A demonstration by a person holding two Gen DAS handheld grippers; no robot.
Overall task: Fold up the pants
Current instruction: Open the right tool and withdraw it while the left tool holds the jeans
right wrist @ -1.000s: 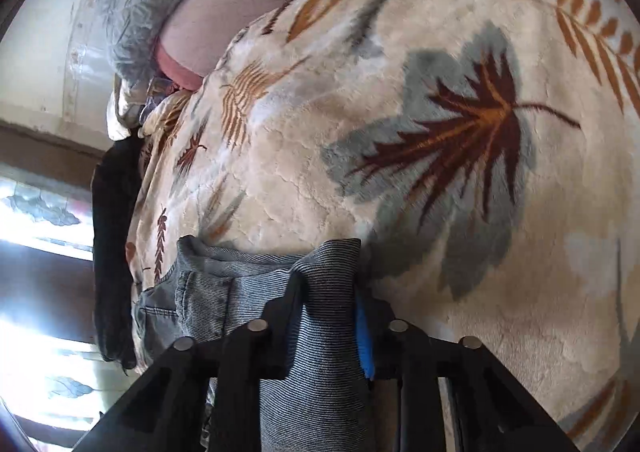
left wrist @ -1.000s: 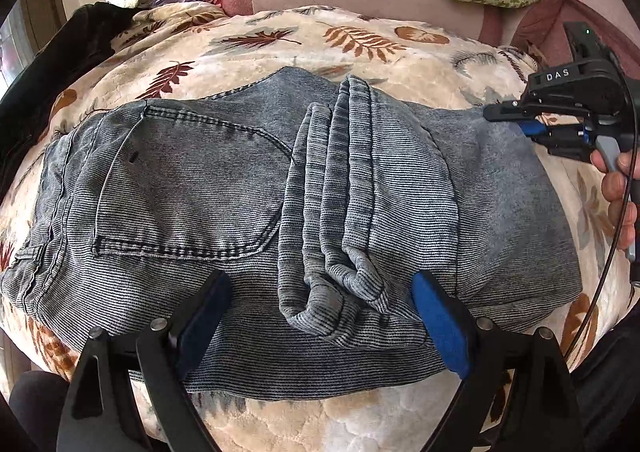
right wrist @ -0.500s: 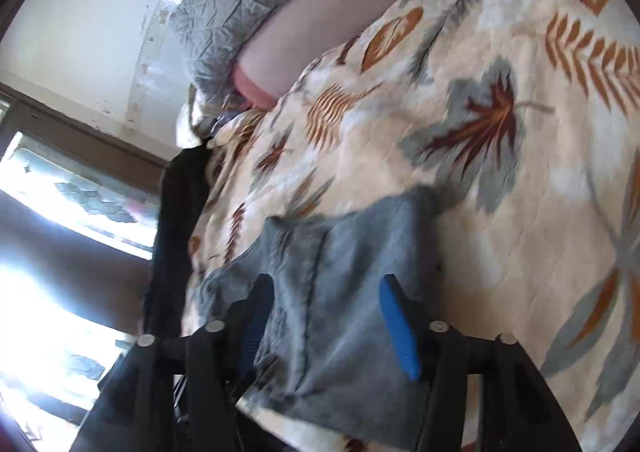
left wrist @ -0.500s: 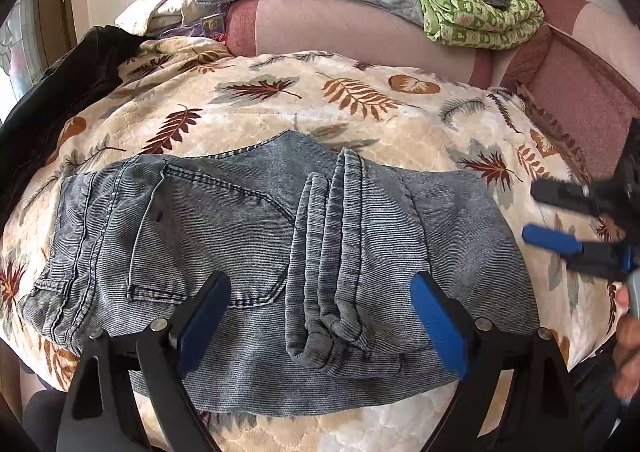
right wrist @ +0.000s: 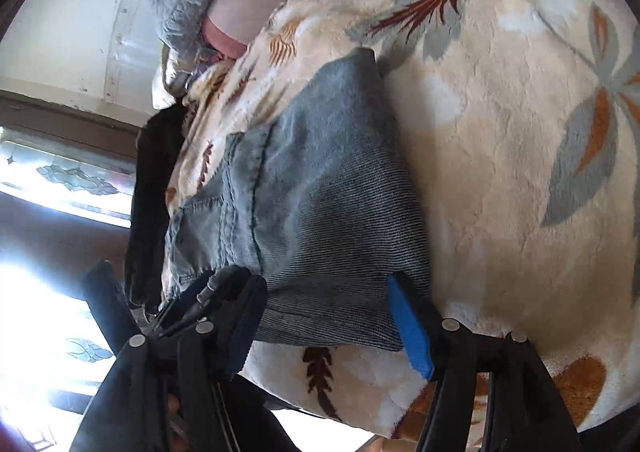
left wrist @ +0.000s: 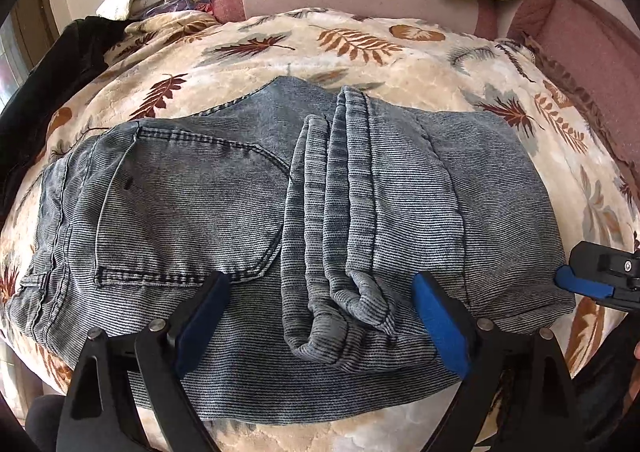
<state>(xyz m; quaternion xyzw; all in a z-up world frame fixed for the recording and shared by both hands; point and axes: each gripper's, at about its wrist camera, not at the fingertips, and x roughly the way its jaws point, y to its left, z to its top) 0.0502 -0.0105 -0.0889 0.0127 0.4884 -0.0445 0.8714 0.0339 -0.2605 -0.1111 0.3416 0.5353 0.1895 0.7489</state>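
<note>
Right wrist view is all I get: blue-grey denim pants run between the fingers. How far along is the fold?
Observer: In the left wrist view, the blue-grey denim pants lie flat as a compact bundle on the cream leaf-print blanket. Their ribbed leg cuffs are laid across the middle.
Operator: Is the left gripper holding them?
Observer: No. The left gripper is open, and its blue-padded fingers are spread over the near edge.
Operator: Where is my gripper on the bundle?
Observer: The right gripper is open at the bundle's right-hand near corner.
</note>
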